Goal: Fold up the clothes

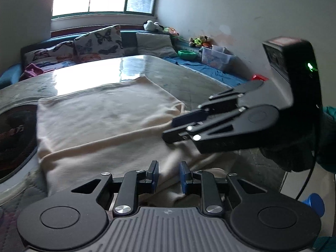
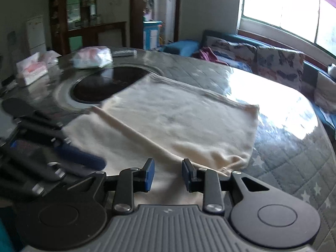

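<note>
A cream garment [image 1: 100,121] lies spread on the round table, with a long fold ridge running across it; it also shows in the right wrist view [image 2: 178,121]. My left gripper [image 1: 169,176] hangs over the garment's near edge, jaws a little apart, with cloth visible beneath the gap and not pinched. Over the garment's right side, the right gripper [image 1: 174,129] points inward from the right. In its own view the right gripper [image 2: 168,174] also stands slightly apart above the cloth, the ridge ending near its right finger. The left gripper [image 2: 88,166] is blurred at the left.
The table [image 2: 283,157] has a quilted cover under glossy glass and a black round inset [image 2: 109,86] partly under the garment. Tissue packs [image 2: 92,57] and a remote [image 2: 124,52] sit on its far side. A sofa with butterfly cushions [image 1: 98,42] stands under the window.
</note>
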The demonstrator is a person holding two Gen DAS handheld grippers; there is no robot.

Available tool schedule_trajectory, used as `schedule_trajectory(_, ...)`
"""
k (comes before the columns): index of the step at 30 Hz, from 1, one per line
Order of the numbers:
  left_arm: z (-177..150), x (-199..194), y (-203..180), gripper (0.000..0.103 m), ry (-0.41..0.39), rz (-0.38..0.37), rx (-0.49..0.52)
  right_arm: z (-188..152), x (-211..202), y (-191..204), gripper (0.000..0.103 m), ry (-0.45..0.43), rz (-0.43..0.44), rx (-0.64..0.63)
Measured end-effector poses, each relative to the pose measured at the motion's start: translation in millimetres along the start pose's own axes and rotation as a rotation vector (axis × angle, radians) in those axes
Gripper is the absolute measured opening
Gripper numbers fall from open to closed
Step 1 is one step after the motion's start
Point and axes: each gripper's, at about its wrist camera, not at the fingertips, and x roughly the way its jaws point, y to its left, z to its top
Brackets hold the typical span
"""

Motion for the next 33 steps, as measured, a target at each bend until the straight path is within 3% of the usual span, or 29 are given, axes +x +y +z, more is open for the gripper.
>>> schedule_trajectory(6,1,-14,6,0.024,-0.024,0.006,-0.006,-4,-21,10,0.028,-0.018,0.027,-0.058)
schedule_trajectory(11,-8,-47,22,0.024,-0.039,0.052,0.0,-17,-36,15,0.028,0.026,-0.003,-0.112)
schedule_trajectory(14,-20,-69,31,0.03,-0.03,0.09,0.025,-24,-45,13,0.028,0.04,-0.025,-0.112)
schedule_trajectory(19,-40,-77,22,0.032,0.01,0.131,0.155,-32,-44,12,0.028,0.067,-0.041,-0.12)
schedule_trajectory(26,-56,-62,-5,0.033,-0.001,0.167,0.365,-30,-61,13,0.029,0.048,-0.062,-0.14)
schedule_trajectory(33,-59,-49,-14,0.033,-0.057,0.18,0.435,-39,-73,22,0.039,0.07,-0.057,-0.21)
